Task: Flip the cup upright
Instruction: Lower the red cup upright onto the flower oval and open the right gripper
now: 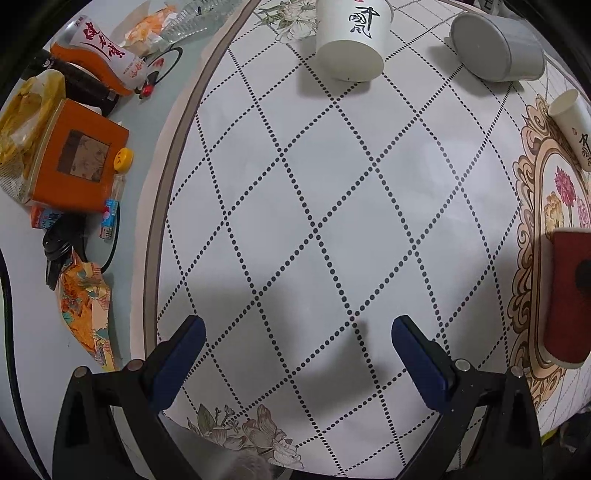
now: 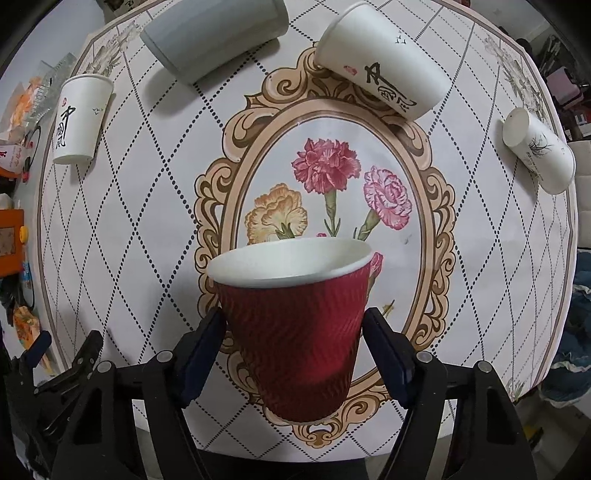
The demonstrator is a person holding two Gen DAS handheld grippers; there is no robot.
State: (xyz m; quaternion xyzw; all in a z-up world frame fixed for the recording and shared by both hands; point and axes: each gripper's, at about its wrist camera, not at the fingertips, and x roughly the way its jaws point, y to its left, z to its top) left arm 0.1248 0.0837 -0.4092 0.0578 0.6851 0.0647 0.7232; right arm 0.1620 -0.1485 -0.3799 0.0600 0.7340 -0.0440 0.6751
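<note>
The right gripper (image 2: 295, 347) is clamped on the red cup (image 2: 295, 332): its 2 blue-padded fingers (image 2: 201, 350) press the ribbed wall from either side. The cup is held mouth up, its white rim tipped a little toward the far side, above the oval flower medallion (image 2: 325, 184) printed on the tablecloth (image 2: 140, 229); whether its base touches the cloth cannot be told.

The left gripper (image 1: 297, 354) hangs over the dotted diamond pattern with its fingers (image 1: 184, 343) spread wide apart and nothing between them. At the right edge of its view the red cup (image 1: 569, 295) shows as a blur.

Further out, 4 other cups lie on their sides: a grey cup (image 2: 214, 33) at the far edge, a white cup with black calligraphy (image 2: 384, 62) resting on the medallion's frame, a second calligraphy cup (image 2: 79, 118) to the left, and a white cup with a plant drawing (image 2: 539, 151) to the right.

Left of the cloth, an orange box (image 1: 79, 155) sits among snack packets (image 1: 107, 59)
</note>
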